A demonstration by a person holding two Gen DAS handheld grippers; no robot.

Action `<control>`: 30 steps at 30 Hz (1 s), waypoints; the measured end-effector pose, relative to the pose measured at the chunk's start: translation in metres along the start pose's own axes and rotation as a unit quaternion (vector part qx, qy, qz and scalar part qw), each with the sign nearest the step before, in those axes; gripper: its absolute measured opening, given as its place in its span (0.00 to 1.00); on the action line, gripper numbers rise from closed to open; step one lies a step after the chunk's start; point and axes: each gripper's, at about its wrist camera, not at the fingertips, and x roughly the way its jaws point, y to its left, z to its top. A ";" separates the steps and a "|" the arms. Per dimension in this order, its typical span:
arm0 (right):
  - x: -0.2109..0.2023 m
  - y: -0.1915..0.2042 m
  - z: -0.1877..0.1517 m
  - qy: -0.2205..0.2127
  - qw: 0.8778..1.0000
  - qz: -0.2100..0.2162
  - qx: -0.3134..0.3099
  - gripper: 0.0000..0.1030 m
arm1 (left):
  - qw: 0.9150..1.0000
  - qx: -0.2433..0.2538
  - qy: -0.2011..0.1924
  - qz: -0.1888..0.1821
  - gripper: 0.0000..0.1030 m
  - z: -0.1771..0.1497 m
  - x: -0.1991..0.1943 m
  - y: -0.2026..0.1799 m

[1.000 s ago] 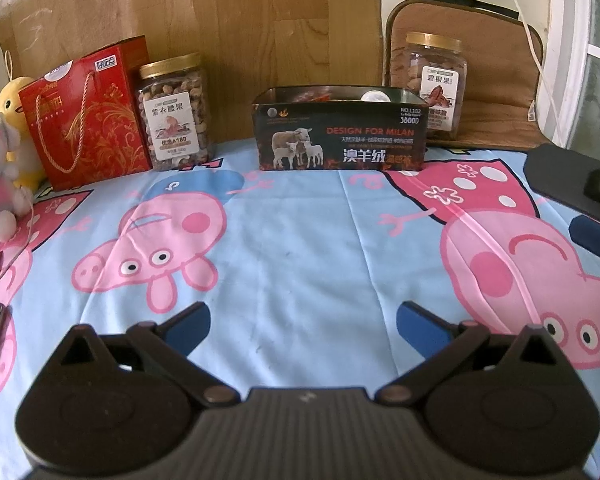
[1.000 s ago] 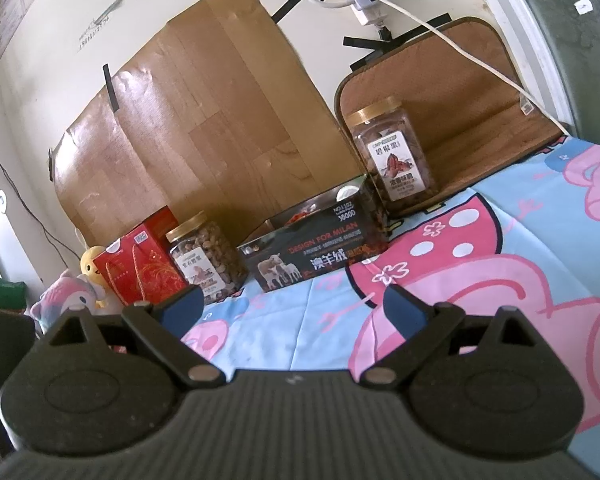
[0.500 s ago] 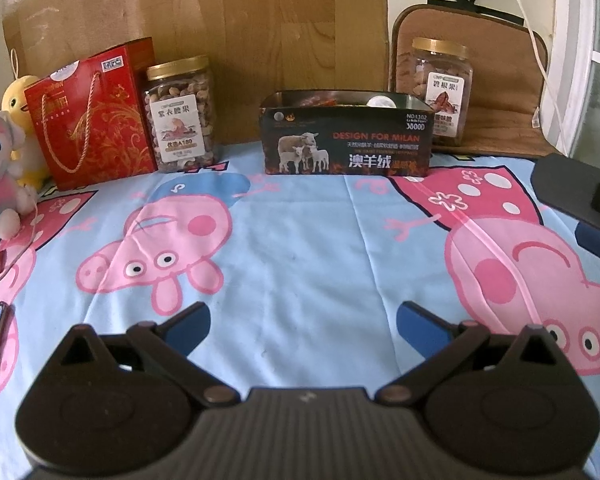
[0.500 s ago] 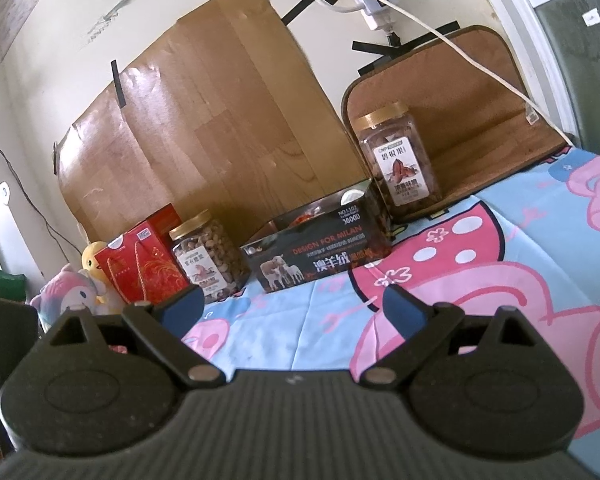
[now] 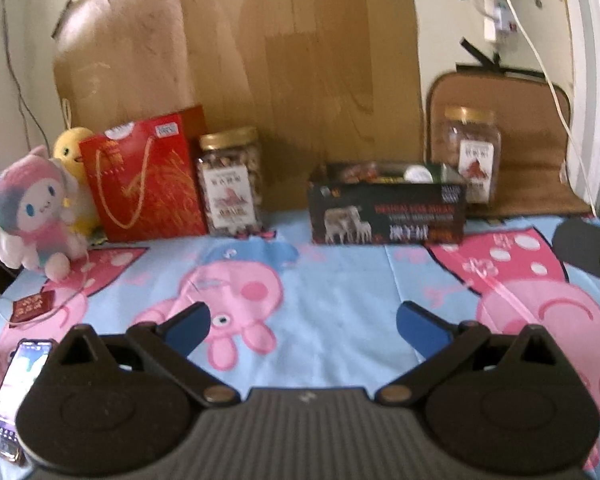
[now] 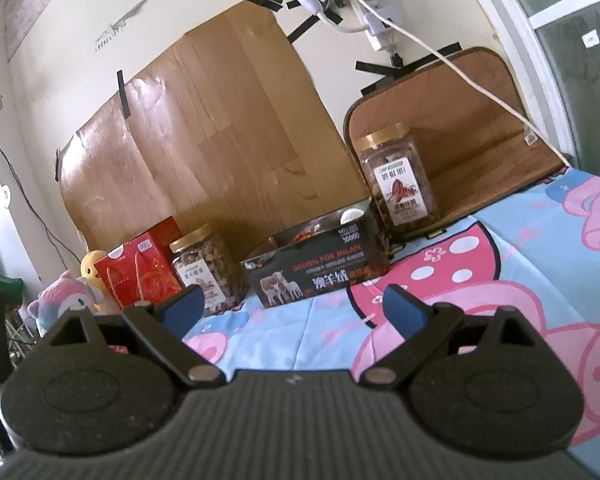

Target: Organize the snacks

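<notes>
A dark open box point(image 5: 386, 216) with snack packets inside stands at the back of the table; it also shows in the right wrist view point(image 6: 320, 266). A nut jar with a gold lid point(image 5: 230, 180) stands left of it, next to a red gift bag point(image 5: 144, 188). A second jar point(image 5: 474, 152) stands behind the box's right end. My left gripper point(image 5: 304, 328) is open and empty, well short of the box. My right gripper point(image 6: 292, 308) is open and empty, raised and tilted, also far from the box.
Plush toys point(image 5: 36, 208) sit at the far left. A phone point(image 5: 12, 392) and a small red packet point(image 5: 32, 306) lie near the left edge. A brown cushion point(image 6: 452, 120) leans on the wall at the right. The cartoon-pig cloth point(image 5: 340, 280) covers the table.
Both grippers have tilted upward and drawn back a little, so the box and jars sit lower and smaller in view. Both stay open and empty.
</notes>
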 end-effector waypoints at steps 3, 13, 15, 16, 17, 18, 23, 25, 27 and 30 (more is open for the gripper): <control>-0.001 0.002 0.000 -0.004 1.000 0.001 -0.006 0.95 | 1.000 -0.014 -0.004 0.001 1.00 0.003 -0.001 0.005; -0.001 0.003 0.000 -0.004 1.000 0.003 -0.009 0.95 | 0.999 -0.032 0.012 0.015 1.00 0.003 0.003 0.010; -0.001 0.003 0.000 -0.004 1.000 0.003 -0.009 0.95 | 0.999 -0.028 0.014 0.020 1.00 0.002 0.003 0.009; -0.001 0.003 0.000 -0.004 1.000 0.003 -0.009 0.95 | 0.999 -0.025 0.013 0.023 1.00 0.001 0.003 0.008; -0.001 0.003 0.000 -0.004 1.000 0.002 -0.009 0.95 | 0.999 -0.022 0.011 0.025 1.00 0.001 0.003 0.007; 0.000 0.003 0.000 -0.004 1.000 0.002 -0.009 0.95 | 0.999 -0.019 0.011 0.024 1.00 0.000 0.003 0.006; 0.001 0.004 -0.001 -0.001 1.000 0.002 -0.008 0.95 | 1.000 -0.016 0.023 0.013 1.00 -0.002 0.006 0.005; 0.001 0.003 -0.001 -0.001 1.000 0.002 -0.008 0.95 | 0.999 -0.019 0.029 0.008 1.00 -0.002 0.008 0.006; 0.001 0.003 -0.001 -0.001 1.000 0.002 -0.007 0.95 | 0.999 -0.022 0.034 0.006 1.00 -0.003 0.010 0.007; 0.001 0.002 -0.001 0.000 1.000 0.002 -0.006 0.95 | 0.999 -0.023 0.039 0.007 1.00 -0.004 0.012 0.007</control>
